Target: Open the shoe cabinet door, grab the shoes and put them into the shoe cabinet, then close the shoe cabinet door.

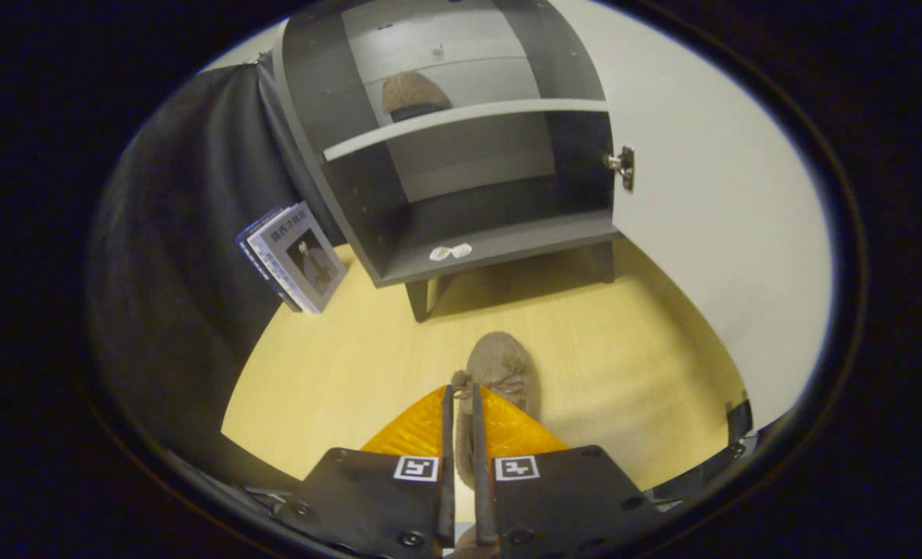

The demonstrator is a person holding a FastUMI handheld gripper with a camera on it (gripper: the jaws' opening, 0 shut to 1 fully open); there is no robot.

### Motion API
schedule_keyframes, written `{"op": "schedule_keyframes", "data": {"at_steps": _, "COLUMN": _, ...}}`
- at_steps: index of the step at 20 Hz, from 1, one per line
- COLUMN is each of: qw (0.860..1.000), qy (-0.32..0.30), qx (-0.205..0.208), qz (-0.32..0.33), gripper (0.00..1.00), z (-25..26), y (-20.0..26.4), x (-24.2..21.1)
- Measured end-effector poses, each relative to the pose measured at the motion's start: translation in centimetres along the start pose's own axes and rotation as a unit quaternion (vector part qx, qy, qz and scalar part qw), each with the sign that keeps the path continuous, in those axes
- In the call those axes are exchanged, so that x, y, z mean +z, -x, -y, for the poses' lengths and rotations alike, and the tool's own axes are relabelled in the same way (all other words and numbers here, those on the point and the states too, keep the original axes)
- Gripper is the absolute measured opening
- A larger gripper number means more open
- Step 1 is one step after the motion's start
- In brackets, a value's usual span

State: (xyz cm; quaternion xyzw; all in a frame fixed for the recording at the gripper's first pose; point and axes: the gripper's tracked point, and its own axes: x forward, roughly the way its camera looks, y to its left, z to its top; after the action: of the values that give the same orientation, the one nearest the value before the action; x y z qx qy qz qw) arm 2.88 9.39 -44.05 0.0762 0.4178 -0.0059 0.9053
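**A:** Pale wood floor (336, 365), dark curtain left of the shoe cabinet (461, 155). Status?

**B:** Gripper view: cabinet door (709, 233) hangs wide open on the cabinet's right, hinge (622, 167) exposed. So step one looks done.

**A:** Shoes?

**B:** One brown shoe (412, 95) sits on the cabinet's upper shelf (461, 118), toward the back. Second shoe (499, 369) is out front of the cabinet, over the floor, at the tool (461, 392).

**A:** Tool state?

**B:** Fingers nearly closed, narrow gap, pinching the near edge of that second shoe. Looks gripped; can't tell whether it's lifted or resting on the floor.

**A:** Lower shelf?

**B:** Bottom shelf (499, 252) has only a small white scrap (450, 251) near its front lip. Book (293, 260) leans on the curtain, left of the cabinet.

**A:** Remaining?

**B:** My read: roughly halfway. Carry the second shoe into the cabinet, release, then swing the door shut.
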Motion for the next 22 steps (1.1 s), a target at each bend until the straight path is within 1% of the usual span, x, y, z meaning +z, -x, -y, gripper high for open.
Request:
{"op": "schedule_keyframes", "data": {"at_steps": 5, "qw": 0.999, "qy": -0.002, "qx": -0.004, "qz": -0.045, "gripper": 0.12, "z": -0.4, "y": -3.0, "x": -3.4}}
{"op": "schedule_keyframes", "data": {"at_steps": 10, "qw": 0.996, "qy": -0.001, "qx": -0.012, "qz": -0.088, "gripper": 0.12, "z": -0.2, "y": -5.0, "x": -6.0}}
{"op": "schedule_keyframes", "data": {"at_steps": 13, "qw": 0.995, "qy": -0.001, "qx": -0.023, "qz": -0.102, "gripper": 0.12, "z": 0.3, "y": -5.8, "x": -6.9}}
{"op": "schedule_keyframes", "data": {"at_steps": 22, "qw": 0.99, "qy": -0.003, "qx": -0.034, "qz": -0.139, "gripper": 0.14, "z": 0.7, "y": -7.5, "x": -9.1}}
